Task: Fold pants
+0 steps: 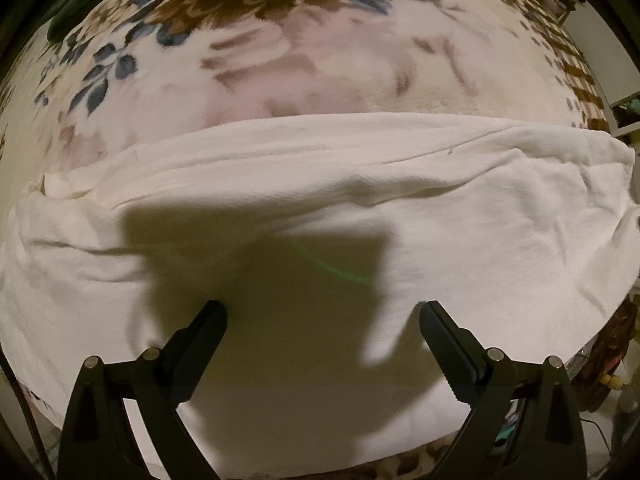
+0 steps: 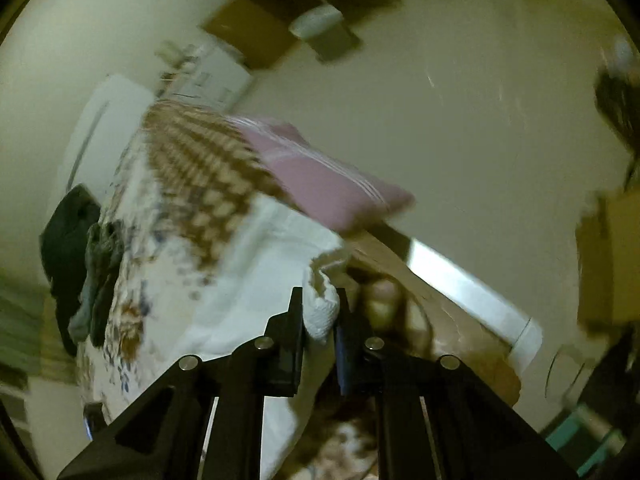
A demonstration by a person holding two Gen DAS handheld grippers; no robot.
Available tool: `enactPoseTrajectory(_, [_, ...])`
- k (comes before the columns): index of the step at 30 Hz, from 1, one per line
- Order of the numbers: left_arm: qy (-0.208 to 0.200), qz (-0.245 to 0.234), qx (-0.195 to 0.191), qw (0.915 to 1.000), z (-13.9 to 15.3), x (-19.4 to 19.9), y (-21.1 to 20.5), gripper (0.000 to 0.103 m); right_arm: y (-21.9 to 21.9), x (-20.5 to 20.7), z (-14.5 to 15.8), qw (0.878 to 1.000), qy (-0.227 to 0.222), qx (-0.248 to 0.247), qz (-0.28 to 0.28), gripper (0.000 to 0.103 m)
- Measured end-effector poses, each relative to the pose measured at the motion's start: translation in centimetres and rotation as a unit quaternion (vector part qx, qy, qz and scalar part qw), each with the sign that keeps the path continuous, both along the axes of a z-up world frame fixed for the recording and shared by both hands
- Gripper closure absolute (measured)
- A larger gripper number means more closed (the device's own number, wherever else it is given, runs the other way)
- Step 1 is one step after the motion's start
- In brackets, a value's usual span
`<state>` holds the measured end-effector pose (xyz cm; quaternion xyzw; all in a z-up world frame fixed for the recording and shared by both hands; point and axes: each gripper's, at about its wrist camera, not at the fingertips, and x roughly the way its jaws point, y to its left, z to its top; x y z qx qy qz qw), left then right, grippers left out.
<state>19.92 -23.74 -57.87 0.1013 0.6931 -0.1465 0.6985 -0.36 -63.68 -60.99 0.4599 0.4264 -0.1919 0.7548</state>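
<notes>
White pants [image 1: 320,200] lie spread across a floral blanket [image 1: 280,60] on the bed, folded over lengthwise with a long crease. My left gripper [image 1: 322,312] points straight down over the cloth, open, with nothing between its fingers; its shadow falls on the fabric. In the right wrist view, my right gripper [image 2: 319,300] is shut on a bunched corner of the white pants [image 2: 320,312], lifted off the bed. The rest of the pants [image 2: 248,292] trails down onto the blanket behind it.
A pink striped pillow [image 2: 320,176] lies at the head of the bed by the wall. Dark clothes [image 2: 76,260] are piled at the bed's left side. The wooden bed edge [image 2: 460,320] runs along the right. Boxes and clutter [image 2: 608,260] stand nearby.
</notes>
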Motion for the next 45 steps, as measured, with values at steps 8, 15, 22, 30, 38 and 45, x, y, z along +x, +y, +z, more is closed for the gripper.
enactPoseTrajectory(8, [0.002, 0.001, -0.002, 1.0000, -0.3, -0.3, 1.0, 0.004, -2.3, -1.6, -3.8, 0.996, -0.006, 0.084, -0.017, 0.041])
enactPoseTrajectory(15, [0.004, -0.002, 0.004, 1.0000, -0.4, -0.3, 0.3, 0.004, -1.3, 0.1, -5.0, 0.997, 0.016, 0.072, -0.003, 0.039])
enactPoseTrajectory(22, [0.005, -0.005, 0.005, 1.0000, -0.5, -0.3, -0.4, 0.004, 1.7, 0.8, -0.2, 0.996, -0.056, 0.018, 0.068, 0.047])
enactPoseTrajectory(30, [0.004, -0.005, 0.011, 0.9999, -0.8, -0.7, -1.0, 0.004, 1.0, 0.5, -4.3, 0.997, -0.027, 0.063, 0.019, 0.046])
enactPoseTrajectory(38, [0.003, -0.015, 0.022, 0.9996, -1.5, -0.9, -2.0, 0.003, 9.0, 4.8, 1.7, 0.970, 0.033, -0.183, 0.159, 0.046])
enactPoseTrajectory(45, [0.013, -0.012, 0.024, 0.9996, -1.8, -0.3, -2.6, 0.002, 13.3, 3.3, 0.9, 0.967, 0.035, -0.152, 0.200, 0.046])
